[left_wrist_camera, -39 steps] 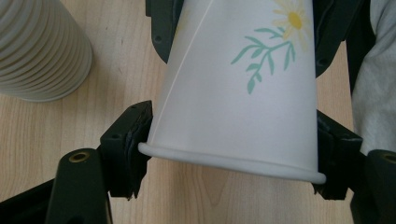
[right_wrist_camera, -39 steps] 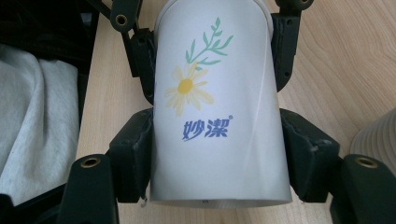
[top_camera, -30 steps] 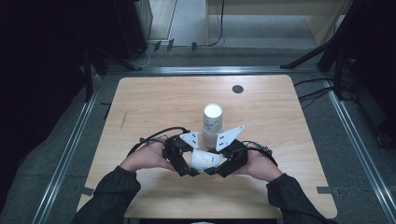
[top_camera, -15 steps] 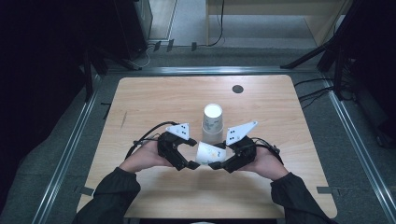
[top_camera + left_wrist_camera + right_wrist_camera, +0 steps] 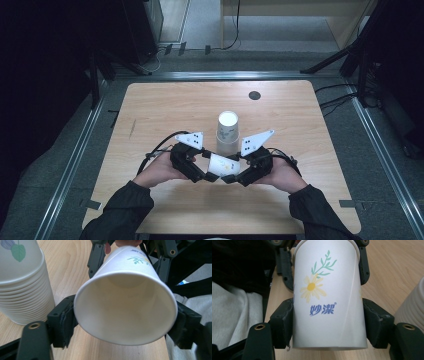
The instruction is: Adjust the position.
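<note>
Cup (image 5: 223, 165) held sideways between both claws, low over tabletop (image 5: 165, 107).
Right claw (image 5: 231, 177) clamped on cup base end; left claw (image 5: 211, 176) just been closing, pads touching rim end, gripping cup. Stack (image 5: 227, 131) upright just behind, apart from cup.

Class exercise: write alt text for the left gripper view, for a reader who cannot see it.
A white paper cup lies on its side, open mouth to the camera, between the left hand-held gripper's black pads; the right hand-held gripper clamps its far end. A stack of cups stands at left on the wooden table.
</note>
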The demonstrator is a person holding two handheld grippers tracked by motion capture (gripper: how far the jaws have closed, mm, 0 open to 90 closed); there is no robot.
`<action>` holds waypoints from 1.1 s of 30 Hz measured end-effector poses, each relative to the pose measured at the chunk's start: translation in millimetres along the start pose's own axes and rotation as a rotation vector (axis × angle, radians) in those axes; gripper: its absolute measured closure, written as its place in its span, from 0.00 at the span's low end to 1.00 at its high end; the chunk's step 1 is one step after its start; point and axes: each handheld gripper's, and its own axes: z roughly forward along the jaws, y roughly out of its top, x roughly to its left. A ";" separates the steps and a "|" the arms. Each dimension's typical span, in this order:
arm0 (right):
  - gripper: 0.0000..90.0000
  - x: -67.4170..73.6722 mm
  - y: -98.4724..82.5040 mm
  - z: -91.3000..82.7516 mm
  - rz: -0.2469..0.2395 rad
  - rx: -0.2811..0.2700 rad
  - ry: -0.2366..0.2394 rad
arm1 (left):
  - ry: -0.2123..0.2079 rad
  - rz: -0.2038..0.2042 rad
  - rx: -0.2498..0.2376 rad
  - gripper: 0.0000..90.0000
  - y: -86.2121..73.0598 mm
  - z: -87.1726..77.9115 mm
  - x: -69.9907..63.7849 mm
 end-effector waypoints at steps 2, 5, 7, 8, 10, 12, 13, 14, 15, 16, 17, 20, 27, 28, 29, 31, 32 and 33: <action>0.38 0.2 -0.2 0.7 0.001 0.003 0.002 | -0.002 0.000 -0.001 0.25 -0.1 -0.5 -0.2; 0.38 0.4 -0.1 2.3 -0.004 0.013 0.002 | 0.009 0.008 0.016 0.27 0.6 -1.3 -1.8; 0.38 0.3 -0.4 3.5 -0.002 0.018 0.002 | 0.009 0.009 0.026 0.28 0.9 -1.2 -1.9; 0.38 0.3 -0.4 3.5 -0.002 0.018 0.002 | 0.009 0.011 0.030 0.28 1.1 -1.0 -2.0; 0.36 0.4 -0.5 4.1 0.008 0.027 0.003 | 0.021 0.011 0.039 0.29 1.5 -1.2 -2.1; 0.32 0.1 -0.3 4.4 0.015 0.026 -0.007 | 0.034 0.011 0.056 0.29 2.3 -2.1 -1.5; 0.31 -0.3 -0.2 4.4 0.015 0.030 -0.014 | 0.048 0.020 0.076 0.29 3.3 -3.1 -1.3; 0.30 -0.6 -0.8 4.7 0.018 0.035 -0.021 | 0.064 0.027 0.097 0.29 4.6 -4.8 -1.2; 0.30 -0.6 -0.8 4.7 0.018 0.035 -0.021 | 0.064 0.027 0.097 0.29 4.6 -4.8 -1.2; 0.30 -1.0 -1.2 5.2 0.013 0.043 -0.027 | 0.070 0.026 0.105 0.29 5.4 -5.7 -1.1; 0.30 -1.9 -1.9 6.7 0.008 0.050 -0.038 | 0.083 0.026 0.132 0.29 7.3 -6.7 -1.1; 0.31 -2.4 -1.9 10.7 0.013 0.063 -0.036 | 0.097 0.043 0.184 0.29 10.6 -6.0 -2.1; 0.32 -4.6 -1.6 24.1 -0.002 0.084 -0.036 | 0.123 0.101 0.307 0.29 13.5 2.8 -7.9; 0.32 -5.4 -2.2 27.2 -0.004 0.097 -0.037 | 0.137 0.116 0.335 0.29 14.6 5.5 -10.1; 0.32 -5.6 -2.6 28.9 -0.005 0.100 -0.034 | 0.140 0.118 0.340 0.29 15.0 6.6 -10.8; 0.32 -5.5 -3.2 32.0 -0.007 0.107 -0.029 | 0.141 0.119 0.348 0.29 15.6 7.5 -11.2; 0.33 -5.1 -3.2 33.3 -0.005 0.112 -0.029 | 0.145 0.121 0.352 0.29 16.0 8.3 -11.7; 0.33 -5.2 -3.3 34.6 -0.007 0.112 -0.025 | 0.143 0.120 0.356 0.29 16.6 9.3 -11.7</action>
